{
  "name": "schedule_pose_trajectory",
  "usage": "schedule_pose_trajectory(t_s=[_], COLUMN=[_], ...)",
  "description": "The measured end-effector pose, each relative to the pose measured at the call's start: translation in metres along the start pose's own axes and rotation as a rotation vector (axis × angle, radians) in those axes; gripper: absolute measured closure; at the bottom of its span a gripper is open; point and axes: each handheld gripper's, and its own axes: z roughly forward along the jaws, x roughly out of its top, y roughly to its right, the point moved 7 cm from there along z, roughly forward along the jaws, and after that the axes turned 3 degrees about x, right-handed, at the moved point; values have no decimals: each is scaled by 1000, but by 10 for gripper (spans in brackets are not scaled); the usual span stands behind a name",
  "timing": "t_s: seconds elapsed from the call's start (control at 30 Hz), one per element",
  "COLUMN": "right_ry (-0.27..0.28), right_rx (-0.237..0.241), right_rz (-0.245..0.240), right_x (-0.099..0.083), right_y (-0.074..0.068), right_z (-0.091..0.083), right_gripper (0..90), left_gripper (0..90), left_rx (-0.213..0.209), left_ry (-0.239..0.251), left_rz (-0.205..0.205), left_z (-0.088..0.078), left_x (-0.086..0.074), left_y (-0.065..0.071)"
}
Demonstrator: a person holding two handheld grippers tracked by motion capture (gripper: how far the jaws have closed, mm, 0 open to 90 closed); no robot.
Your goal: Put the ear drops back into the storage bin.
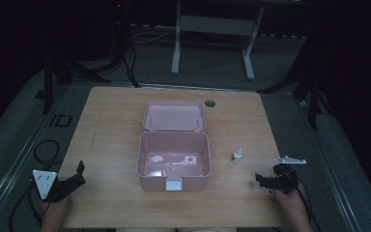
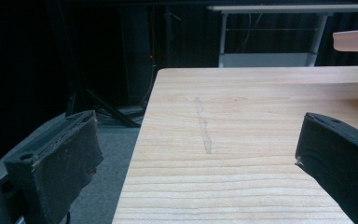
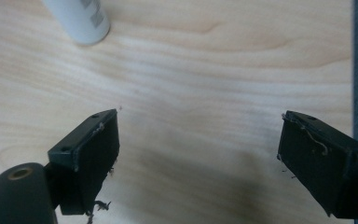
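A pink box (image 1: 174, 162) stands open in the middle of the wooden table (image 1: 111, 130), its lid (image 1: 174, 116) leaning back. Pale items lie inside the box. A small white bottle (image 1: 237, 156) stands to the right of the box; its base (image 3: 79, 18) shows at the top of the right gripper view. My left gripper (image 1: 72, 180) is at the table's front left, open, with nothing between its jaws. My right gripper (image 1: 269, 180) is at the front right, open over bare wood, a little short of the bottle.
A round cable hole (image 1: 209, 103) sits near the table's far edge. The table's left edge (image 2: 135, 149) runs close to my left gripper, with dark floor beyond. A white desk frame (image 1: 212, 38) stands behind the table. Cables trail on the floor at the left.
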Motion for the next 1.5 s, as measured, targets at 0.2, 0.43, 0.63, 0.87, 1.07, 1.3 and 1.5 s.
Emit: schedule_pose_trajectory(t_s=[0.2,0.43,0.63,0.87,1.07,1.3,1.5], right_ry=[-131,-222,-288,-412,-500,-553,-618], right_rx=[23,16,37,82,100,131,134], right_rz=[-47,-111,-142,-161,-191,-240,-293], right_x=[-3,-1,2,-2,-4,0,1], right_y=[-5,-7,-10,-16,-18,-15,-7], right_z=[-2,-9,-13,-18,-21,-26,-26], right_gripper=[125,125,125,129,147,134,156], left_gripper=[3,3,4,3,3,3,4], left_rx=[-3,-1,-4,-5,-6,-8,-9], left_ry=[-3,-4,-5,-4,-6,-5,-6], left_rz=[1,4,5,5,5,5,6], left_z=[0,0,0,0,0,1,1], left_x=[0,0,0,0,-1,-1,-1], left_y=[0,0,0,0,1,0,1])
